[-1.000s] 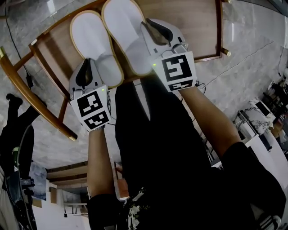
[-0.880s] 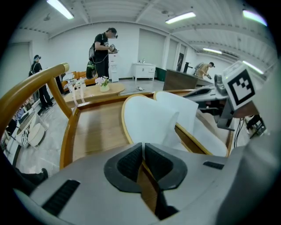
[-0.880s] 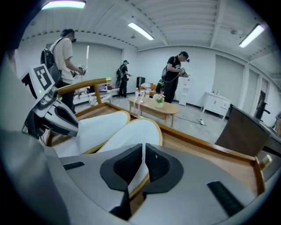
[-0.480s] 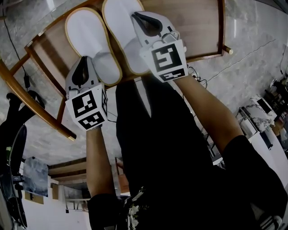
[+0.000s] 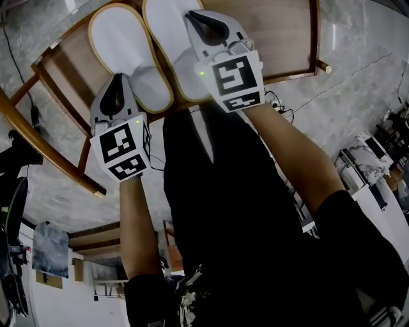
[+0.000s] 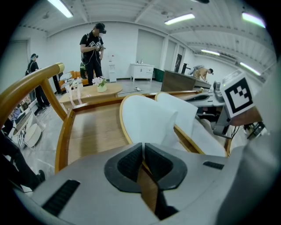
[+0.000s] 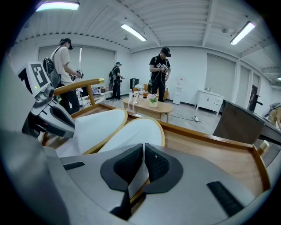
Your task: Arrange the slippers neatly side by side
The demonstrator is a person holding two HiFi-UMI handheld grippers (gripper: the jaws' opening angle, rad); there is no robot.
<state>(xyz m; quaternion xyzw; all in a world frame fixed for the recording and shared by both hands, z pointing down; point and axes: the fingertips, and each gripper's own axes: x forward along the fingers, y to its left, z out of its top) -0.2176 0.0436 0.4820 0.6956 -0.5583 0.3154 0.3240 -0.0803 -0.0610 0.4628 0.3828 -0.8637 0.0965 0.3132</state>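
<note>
Two white slippers with tan rims lie side by side on a wooden chair seat. The left slipper sits slightly nearer me than the right slipper. My left gripper is at the left slipper's near end, its jaws shut on the tan rim. My right gripper lies over the right slipper's near end. Its jaws have just been closing and now pinch the white fabric. The left slipper and left gripper show at the left of the right gripper view.
The seat has raised wooden side rails and a curved wooden arm at the left. Cables lie on the marble floor. Several people stand in the room beyond a low round table.
My right gripper has shifted a little forward and left over the right slipper. The left gripper has stayed at the left slipper's near end.
</note>
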